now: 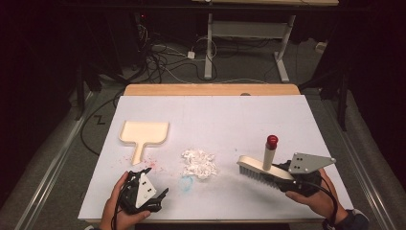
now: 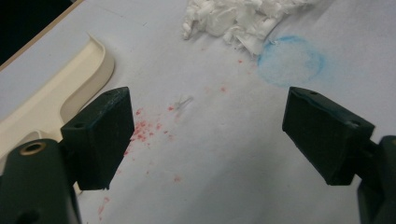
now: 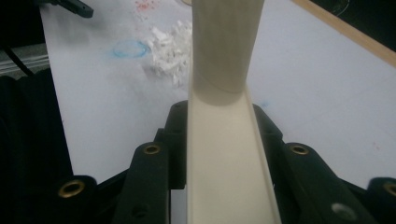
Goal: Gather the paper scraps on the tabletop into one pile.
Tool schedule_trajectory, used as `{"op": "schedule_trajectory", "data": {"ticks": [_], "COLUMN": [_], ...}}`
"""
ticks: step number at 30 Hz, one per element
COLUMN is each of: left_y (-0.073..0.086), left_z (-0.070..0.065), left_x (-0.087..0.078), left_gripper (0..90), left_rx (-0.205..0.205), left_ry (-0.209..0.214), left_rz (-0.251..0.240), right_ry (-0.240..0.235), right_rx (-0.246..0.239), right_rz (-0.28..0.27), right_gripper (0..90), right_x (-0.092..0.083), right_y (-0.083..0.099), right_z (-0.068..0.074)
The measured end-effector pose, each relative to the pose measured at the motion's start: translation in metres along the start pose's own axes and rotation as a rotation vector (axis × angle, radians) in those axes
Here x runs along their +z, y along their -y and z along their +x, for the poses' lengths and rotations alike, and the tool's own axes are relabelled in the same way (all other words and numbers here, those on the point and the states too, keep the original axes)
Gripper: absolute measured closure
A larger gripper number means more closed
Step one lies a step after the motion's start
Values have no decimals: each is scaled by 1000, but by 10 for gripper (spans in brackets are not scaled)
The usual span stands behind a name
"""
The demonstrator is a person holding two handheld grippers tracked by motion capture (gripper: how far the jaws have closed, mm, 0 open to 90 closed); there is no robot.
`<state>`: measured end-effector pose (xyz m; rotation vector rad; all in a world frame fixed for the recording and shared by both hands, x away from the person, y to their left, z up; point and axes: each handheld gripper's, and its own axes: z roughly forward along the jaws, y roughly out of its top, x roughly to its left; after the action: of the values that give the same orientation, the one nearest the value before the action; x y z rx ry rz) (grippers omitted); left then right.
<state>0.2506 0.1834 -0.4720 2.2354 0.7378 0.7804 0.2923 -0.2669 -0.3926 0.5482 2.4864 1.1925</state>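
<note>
A cream brush [image 1: 261,168] with grey bristles and an upright, red-capped handle [image 1: 270,148] hovers at the right of the white table. My right gripper [image 1: 281,173] is shut on the brush's near end. In the right gripper view the brush back [image 3: 224,163] runs between the jaws of the right gripper [image 3: 224,116], with the handle [image 3: 226,46] rising ahead. A pile of white paper shreds [image 1: 198,163] lies mid-table, left of the bristles. A cream dustpan [image 1: 143,134] lies at the left. My left gripper [image 1: 155,182] rests near the front edge, open with nothing between its fingers [image 2: 102,135].
Red specks [image 2: 144,128] dot the table by the dustpan [image 2: 70,88]. A blue chalk ring [image 2: 290,60] sits just in front of the shreds [image 2: 238,18]. The wooden table edge [image 1: 210,89] runs along the back, with cables on the floor beyond.
</note>
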Motion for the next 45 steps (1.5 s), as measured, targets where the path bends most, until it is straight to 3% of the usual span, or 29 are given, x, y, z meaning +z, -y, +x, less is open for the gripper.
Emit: {"op": "schedule_trajectory", "data": {"ticks": [13, 19, 25, 32, 38, 45], "left_y": [-2, -1, -3, -3, -3, -3], "left_z": [-3, -4, -4, -4, -5, -5], "left_x": [5, 8, 8, 9, 10, 10], "left_gripper": [161, 160, 160, 160, 160, 160], "left_rx": [14, 19, 23, 24, 26, 29], "left_ry": [17, 26, 27, 26, 32, 30], "left_rz": [16, 29, 23, 33, 36, 42], "right_ry": [-86, -158, -176, -145, -129, -63], "right_rx": [38, 36, 44, -26, -37, -57], "right_rz": [49, 107, 135, 178, 197, 266], "right_gripper": [674, 674, 671, 622, 574, 497], "right_x": [-22, -11, 2, 9, 16, 33], "right_y": [25, 29, 28, 22, 19, 17], "right_z": [-16, -26, -44, -65, -82, -97]}}
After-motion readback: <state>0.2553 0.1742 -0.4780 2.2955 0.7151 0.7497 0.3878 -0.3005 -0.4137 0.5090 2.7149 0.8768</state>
